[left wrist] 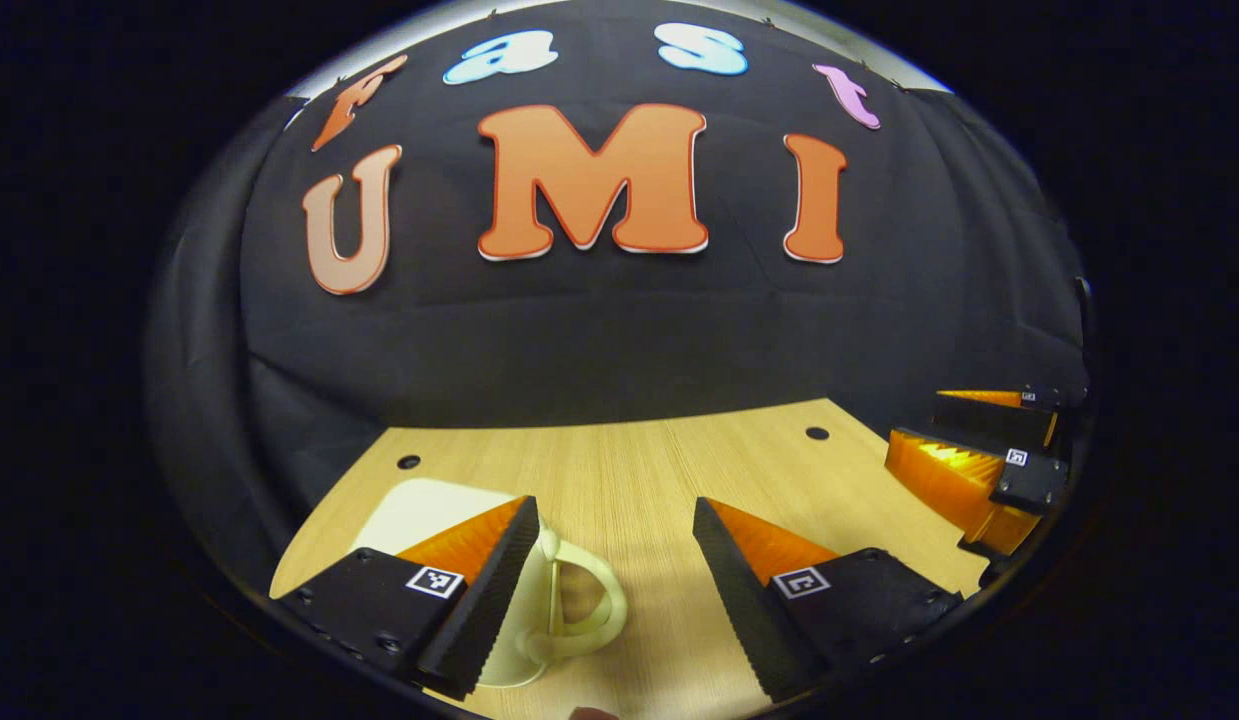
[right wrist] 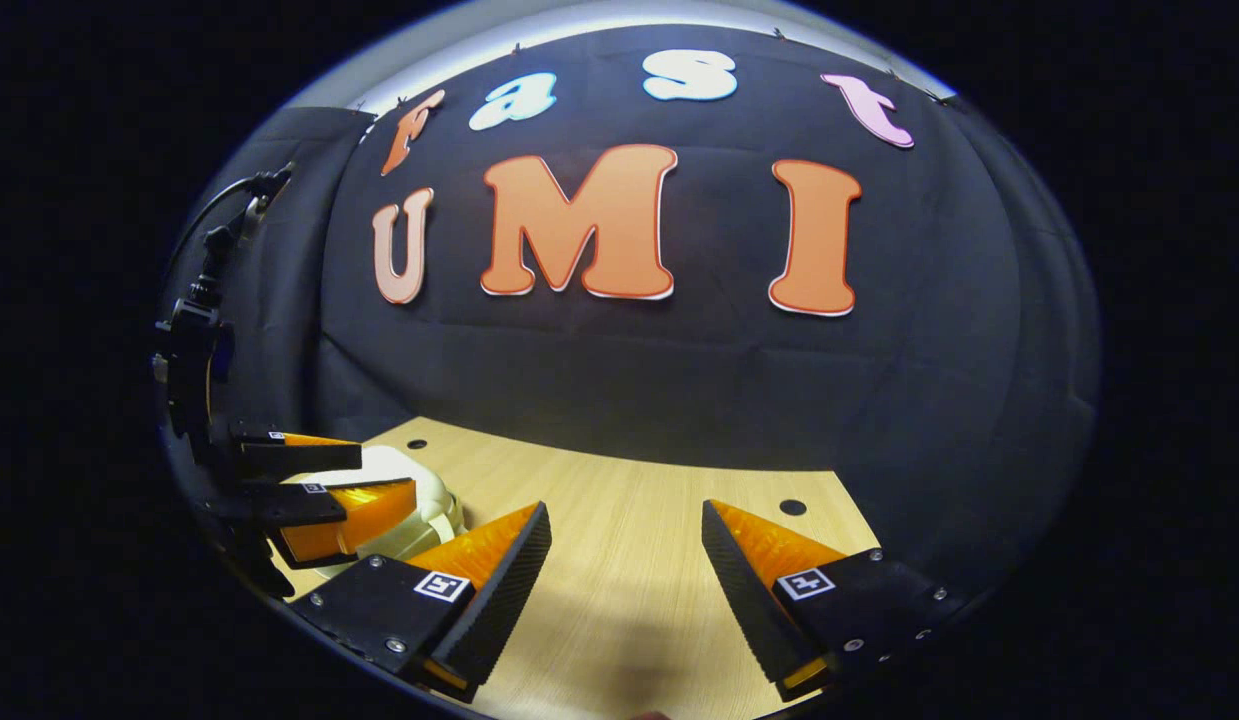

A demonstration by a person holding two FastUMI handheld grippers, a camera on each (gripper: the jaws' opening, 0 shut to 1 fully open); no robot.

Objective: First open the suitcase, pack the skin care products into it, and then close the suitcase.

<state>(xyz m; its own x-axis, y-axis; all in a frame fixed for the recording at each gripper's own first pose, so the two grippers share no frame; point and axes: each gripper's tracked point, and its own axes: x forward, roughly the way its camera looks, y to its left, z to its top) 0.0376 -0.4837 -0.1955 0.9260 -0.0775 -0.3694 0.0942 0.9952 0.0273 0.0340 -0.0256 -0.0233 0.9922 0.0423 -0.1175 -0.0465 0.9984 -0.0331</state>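
We hold both tools open above the tabletop (left wrist: 629,470). The cream suitcase (left wrist: 564,610) lies closed near the tabletop's left edge, just under our left tool (left wrist: 611,545); our right tool (right wrist: 624,550) hovers farther right.

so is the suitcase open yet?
Seemingly shut: the cream suitcase shows its lid top and handle, no visible gap. Left gripper is open above the handle.
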